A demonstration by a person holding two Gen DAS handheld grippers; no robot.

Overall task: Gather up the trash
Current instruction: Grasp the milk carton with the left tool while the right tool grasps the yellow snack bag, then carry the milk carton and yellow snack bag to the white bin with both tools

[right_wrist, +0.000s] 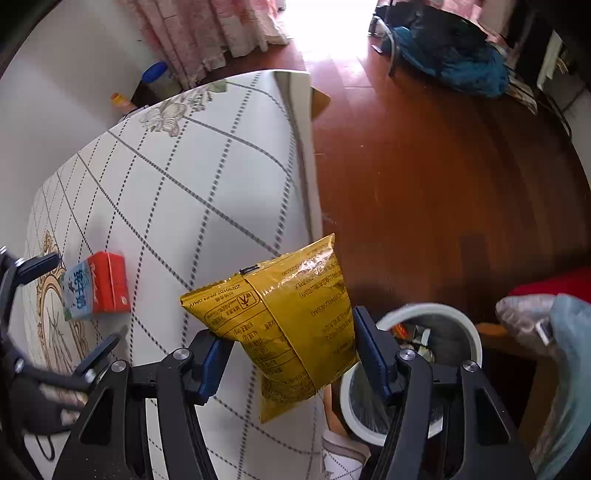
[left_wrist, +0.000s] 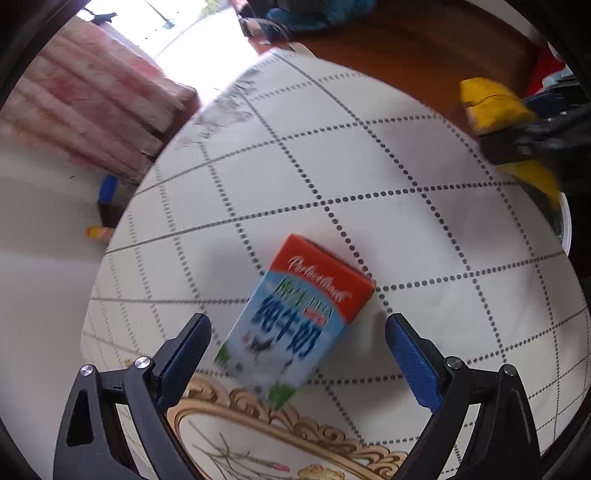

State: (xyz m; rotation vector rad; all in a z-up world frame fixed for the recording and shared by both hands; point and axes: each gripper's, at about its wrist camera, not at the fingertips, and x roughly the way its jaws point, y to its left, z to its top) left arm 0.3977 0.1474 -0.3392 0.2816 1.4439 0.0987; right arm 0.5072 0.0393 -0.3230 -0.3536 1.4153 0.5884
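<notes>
A red, white and blue milk carton [left_wrist: 295, 321] lies flat on the table with the checked cloth [left_wrist: 369, 166]. My left gripper [left_wrist: 297, 334] is open, its fingers on either side of the carton's near end, apart from it. The carton also shows in the right wrist view [right_wrist: 98, 290], with the left gripper [right_wrist: 83, 301] around it. My right gripper [right_wrist: 291, 345] is shut on a yellow snack bag [right_wrist: 288, 325] and holds it in the air at the table's right edge, beside a white-rimmed trash bin [right_wrist: 424, 369] on the floor. The right gripper and bag show in the left wrist view [left_wrist: 495, 110].
The bin holds some wrappers. A wooden floor [right_wrist: 443, 184] lies right of the table. A blue bundle of clothes [right_wrist: 450, 59] sits far back. A pink curtain [right_wrist: 207, 33] hangs behind the table. A red item [right_wrist: 554, 284] and a light blue cloth [right_wrist: 569, 369] are at the right.
</notes>
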